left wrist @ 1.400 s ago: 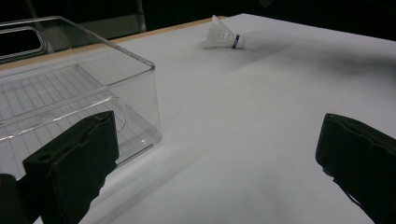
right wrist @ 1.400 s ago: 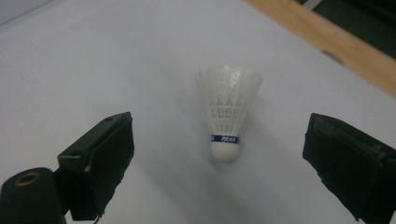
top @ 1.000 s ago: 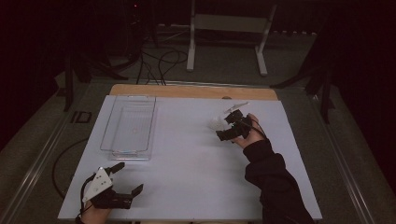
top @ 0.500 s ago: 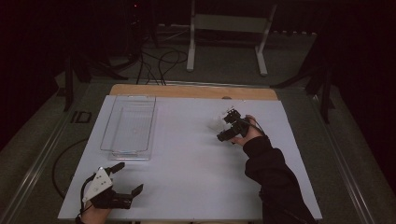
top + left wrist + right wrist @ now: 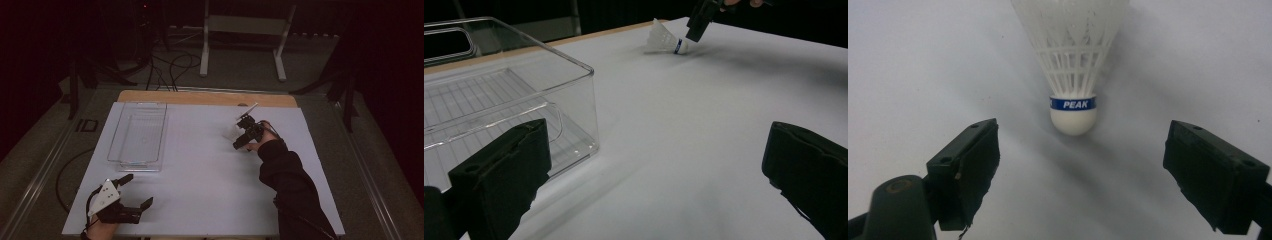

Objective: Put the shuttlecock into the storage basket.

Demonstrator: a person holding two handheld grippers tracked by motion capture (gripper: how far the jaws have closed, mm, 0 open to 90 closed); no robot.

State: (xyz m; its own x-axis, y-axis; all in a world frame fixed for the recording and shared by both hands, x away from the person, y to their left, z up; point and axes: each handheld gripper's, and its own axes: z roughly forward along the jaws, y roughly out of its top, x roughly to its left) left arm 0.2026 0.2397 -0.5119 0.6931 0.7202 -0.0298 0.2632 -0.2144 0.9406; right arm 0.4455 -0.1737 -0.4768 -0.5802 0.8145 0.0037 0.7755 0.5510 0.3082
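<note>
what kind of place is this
Probably a lab or studio set up for recording: a white-topped table in a dark room, cables on the floor, and a metal stand behind it.

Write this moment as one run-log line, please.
right tongs: open, just closing, nearing shuttlecock, no contact | left tongs: open, idle | clear bin: empty

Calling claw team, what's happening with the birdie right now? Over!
Right claw open, jaws just been closing, short of the shuttlecock. Shuttlecock lying on the white table, untouched. Left claw open, idle by the clear bin. Path clear.

Dim room, evenly lit white table (image 5: pixel 200 165) (soft shadows, slightly grainy).
</note>
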